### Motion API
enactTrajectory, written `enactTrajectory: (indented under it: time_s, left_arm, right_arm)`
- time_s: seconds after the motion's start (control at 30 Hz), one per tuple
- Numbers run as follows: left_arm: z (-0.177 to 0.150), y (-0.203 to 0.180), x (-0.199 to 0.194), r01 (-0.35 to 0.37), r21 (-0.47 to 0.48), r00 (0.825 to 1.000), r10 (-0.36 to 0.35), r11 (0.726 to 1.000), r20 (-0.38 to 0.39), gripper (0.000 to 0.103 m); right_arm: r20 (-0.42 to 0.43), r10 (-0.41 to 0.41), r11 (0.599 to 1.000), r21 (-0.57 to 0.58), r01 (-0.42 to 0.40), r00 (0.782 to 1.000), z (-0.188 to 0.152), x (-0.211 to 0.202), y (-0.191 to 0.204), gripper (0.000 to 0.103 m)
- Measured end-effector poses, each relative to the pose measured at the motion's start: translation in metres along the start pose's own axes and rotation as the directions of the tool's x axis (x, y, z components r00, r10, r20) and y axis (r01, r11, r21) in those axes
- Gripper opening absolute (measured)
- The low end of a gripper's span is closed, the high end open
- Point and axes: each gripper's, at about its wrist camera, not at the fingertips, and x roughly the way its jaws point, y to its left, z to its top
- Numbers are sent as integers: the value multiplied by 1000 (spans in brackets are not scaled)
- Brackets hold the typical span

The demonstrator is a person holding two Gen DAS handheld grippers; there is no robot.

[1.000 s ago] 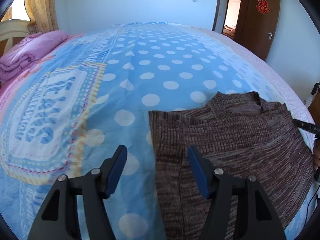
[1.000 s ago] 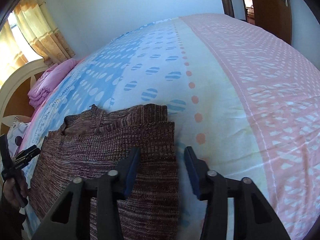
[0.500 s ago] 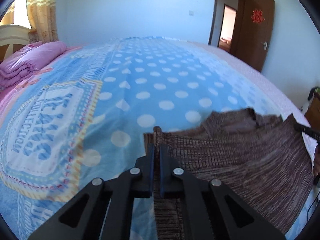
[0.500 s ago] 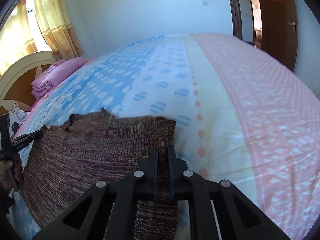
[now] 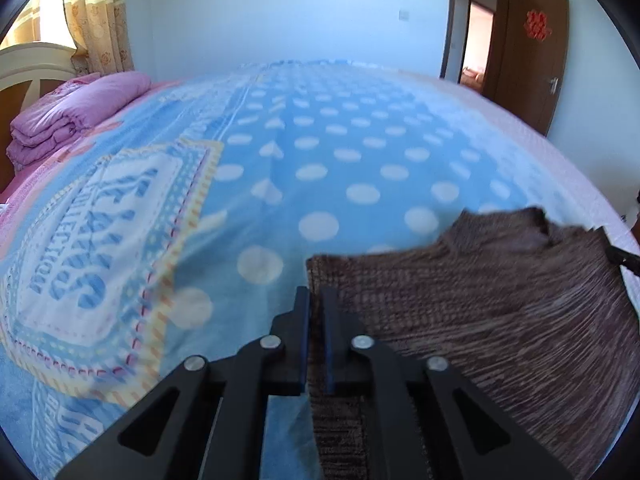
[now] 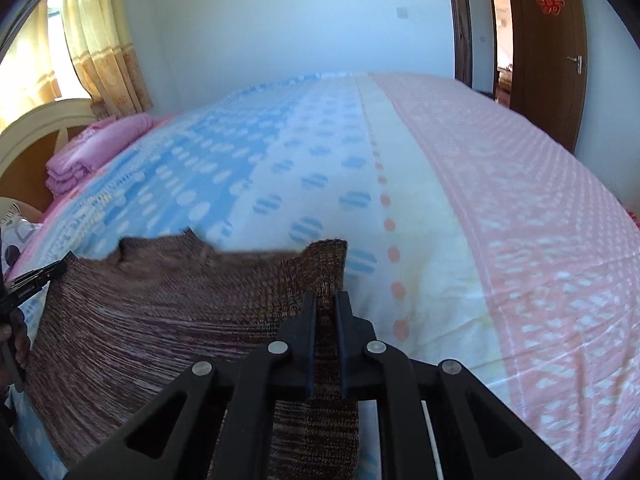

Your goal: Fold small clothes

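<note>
Left gripper and right gripper fingers pinch the brown knitted sweater; folding looks only just begun.

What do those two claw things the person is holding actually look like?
Both the left gripper and the right gripper are matte black, angular linkages with round silver pivot screws. Each ends in two flat fingers lined with blue pads. No cables or sleeves show.

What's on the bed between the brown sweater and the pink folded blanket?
Only bare blue polka-dot bedsheet lies between the brown knit sweater and the folded pink blanket, in the left wrist view.
</note>
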Motion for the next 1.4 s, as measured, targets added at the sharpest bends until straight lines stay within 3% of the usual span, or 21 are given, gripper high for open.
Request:
enactTrajectory:
  time_s: [0.03,0.07,0.1,0.17,0.23,0.3,0.4,0.53,0.6,0.73,0.87,1.0,1.4]
  left_arm:
    - [-1,0,-3,-4,-4,1000,4,1000,2,13]
    - [-1,1,-9,-1,-8,1000,1,1000,14,21]
    - [-1,2,-16,-19,-10,999,19,1000,29,42]
    - [-5,1,-35,-81,2,994,80,997,73,73]
    - [-15,-4,-59,-95,29,986,90,995,139,75]
    - [-27,-17,-72,-111,85,985,98,990,144,77]
    - [-50,-37,-78,-118,160,988,100,980,115,80]
    - [-74,-50,-61,-166,226,986,164,960,27,81]
    - [-73,-46,-63,-155,209,988,154,965,21,84]
    - [-76,-32,-66,-117,148,992,122,982,-20,89]
    - [-79,-25,-63,-85,98,995,90,992,-44,97]
    - [-80,-22,-57,-71,60,995,75,996,-68,102]
    - [-91,-7,-66,19,-33,996,-22,999,-89,103]
  right_arm:
    - [-4,-2,1000,-5,2,1000,-2,0,1,12]
    - [0,-30,999,-17,30,1000,-2,-4,3,23]
    - [9,-47,998,-27,48,999,-4,-10,5,45]
    - [42,-40,999,-30,41,998,-6,-28,8,57]
    - [67,-35,999,-39,38,997,-11,-48,17,57]
    - [62,35,998,-52,-32,997,-19,-64,35,57]
    - [19,151,982,-114,-148,988,-36,-75,70,57]
    - [-81,172,966,-179,-184,982,-64,-62,101,57]
    - [-125,108,976,-176,-129,986,-78,-49,100,57]
    - [-47,107,985,-132,-113,993,-94,-71,84,57]
    - [-49,74,988,-133,-80,996,-119,-79,67,57]
    - [-29,60,992,-105,-62,998,-119,-91,55,57]
    - [-16,90,996,-28,-90,996,-134,-96,37,57]
